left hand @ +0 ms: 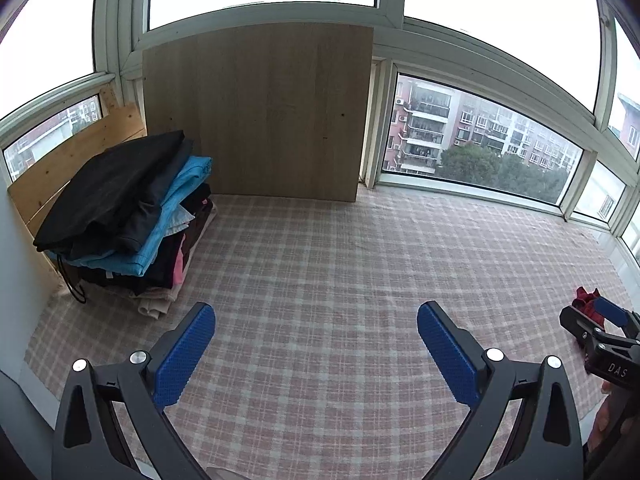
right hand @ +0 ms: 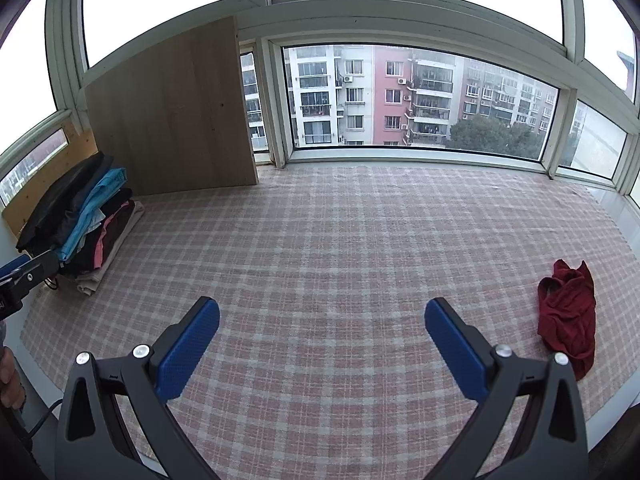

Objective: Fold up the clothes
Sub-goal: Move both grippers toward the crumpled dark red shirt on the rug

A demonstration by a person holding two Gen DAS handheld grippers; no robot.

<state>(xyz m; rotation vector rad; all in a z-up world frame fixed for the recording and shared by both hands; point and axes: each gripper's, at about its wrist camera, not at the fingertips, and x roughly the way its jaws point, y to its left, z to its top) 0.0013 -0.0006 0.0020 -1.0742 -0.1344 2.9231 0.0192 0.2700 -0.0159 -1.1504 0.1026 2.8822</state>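
Garment (right hand: 567, 316): crumpled, red, near cloth (right hand: 320, 240) right edge, right of right claw (right hand: 322, 340). Right claw nearer. Both claws, left (left hand: 316, 344) included, fully open, empty.

Checked pink-and-white cloth (right hand: 340, 240) covers the whole platform, flat, slight wrinkles along its far edge. Light wooden board (left hand: 260, 112) stands upright at the platform's far-left part, leaning on the window frame (right hand: 360, 20). A second, yellower plank (left hand: 80, 156) stands on edge along the left edge. Outside the glass: apartment blocks (right hand: 380, 96), pink and white, with green treetops (right hand: 496, 136) below. Sky blown out white.
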